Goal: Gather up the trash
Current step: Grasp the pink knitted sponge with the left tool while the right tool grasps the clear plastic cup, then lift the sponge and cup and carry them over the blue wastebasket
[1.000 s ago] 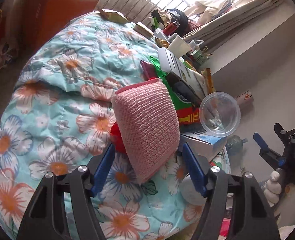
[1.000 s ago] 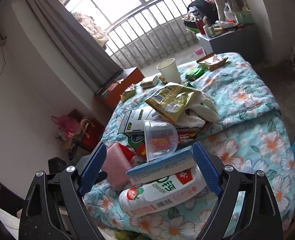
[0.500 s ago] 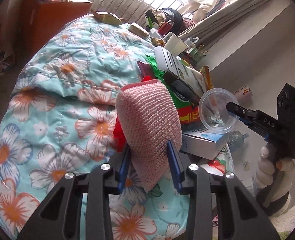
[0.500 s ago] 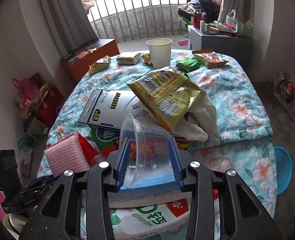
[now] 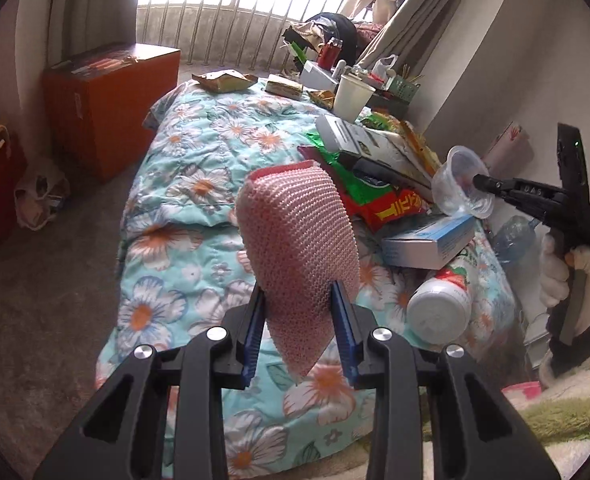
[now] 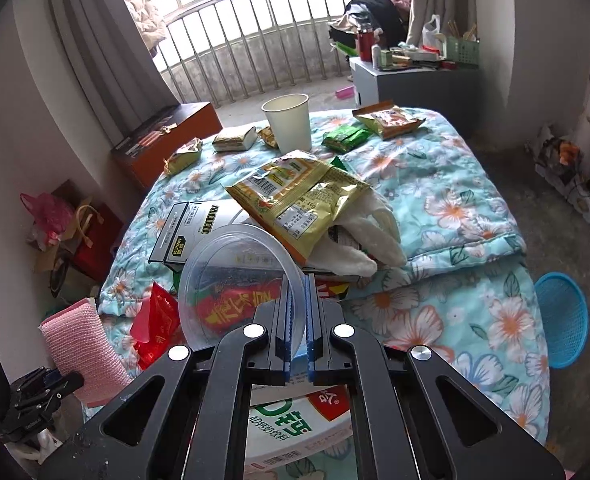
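Observation:
My left gripper [image 5: 298, 294] is shut on a pink knitted sponge pad [image 5: 297, 236] and holds it above the flowered bed cover [image 5: 183, 184]; the pad also shows in the right wrist view [image 6: 77, 344]. My right gripper [image 6: 298, 280] is shut on the rim of a clear plastic cup [image 6: 235, 280], held tilted over the trash pile. From the left wrist view the cup [image 5: 461, 186] hangs on that gripper at the right. A yellow snack bag [image 6: 299, 200], a red wrapper [image 6: 157, 328] and a milk bottle [image 6: 295, 424] lie on the bed.
A white paper cup [image 6: 289, 122] and several snack packets [image 6: 387, 118] sit at the bed's far end. A blue basket [image 6: 563, 320] stands on the floor at the right. An orange cabinet [image 5: 107, 96] stands left of the bed. A cluttered grey nightstand [image 6: 411, 80] is behind.
Both grippers closed from open: the left onto the pink pad, the right onto the clear cup's rim. Both objects are now lifted off the pile.

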Action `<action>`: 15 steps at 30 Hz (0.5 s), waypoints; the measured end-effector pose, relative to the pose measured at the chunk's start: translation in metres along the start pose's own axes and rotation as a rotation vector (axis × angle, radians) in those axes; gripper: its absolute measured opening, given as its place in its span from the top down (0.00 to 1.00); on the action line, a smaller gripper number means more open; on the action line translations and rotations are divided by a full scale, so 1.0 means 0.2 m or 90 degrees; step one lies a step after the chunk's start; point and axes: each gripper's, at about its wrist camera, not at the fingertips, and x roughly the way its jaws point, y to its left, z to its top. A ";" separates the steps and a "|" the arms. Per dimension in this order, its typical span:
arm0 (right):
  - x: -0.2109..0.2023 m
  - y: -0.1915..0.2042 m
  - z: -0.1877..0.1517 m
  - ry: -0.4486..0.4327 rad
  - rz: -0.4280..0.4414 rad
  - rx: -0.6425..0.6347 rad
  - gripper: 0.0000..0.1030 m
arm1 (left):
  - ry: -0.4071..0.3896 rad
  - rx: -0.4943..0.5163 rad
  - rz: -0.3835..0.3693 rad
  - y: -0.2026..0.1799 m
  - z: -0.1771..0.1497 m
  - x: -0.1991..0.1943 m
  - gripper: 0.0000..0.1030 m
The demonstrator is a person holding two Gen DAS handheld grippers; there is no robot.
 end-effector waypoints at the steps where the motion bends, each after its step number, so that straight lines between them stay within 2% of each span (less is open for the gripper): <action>1: -0.01 -0.01 0.00 -0.006 -0.001 0.002 0.96 | 0.020 0.018 0.031 0.00 0.00 -0.01 0.70; 4: -0.05 -0.03 0.00 -0.021 0.000 0.011 0.96 | 0.056 0.067 0.112 0.00 -0.02 -0.01 0.69; 6: -0.07 -0.05 0.00 -0.028 -0.001 0.015 0.96 | 0.064 0.086 0.127 -0.01 -0.03 0.02 0.68; 9: -0.08 -0.08 -0.01 -0.030 0.001 0.028 0.96 | 0.062 0.072 0.113 -0.02 -0.03 0.09 0.66; 13: -0.12 -0.11 -0.03 -0.038 -0.004 0.033 0.96 | 0.033 0.059 0.115 -0.04 0.01 0.14 0.66; 15: -0.13 -0.13 -0.04 -0.040 -0.005 0.037 0.96 | 0.022 0.042 0.095 -0.04 0.03 0.15 0.66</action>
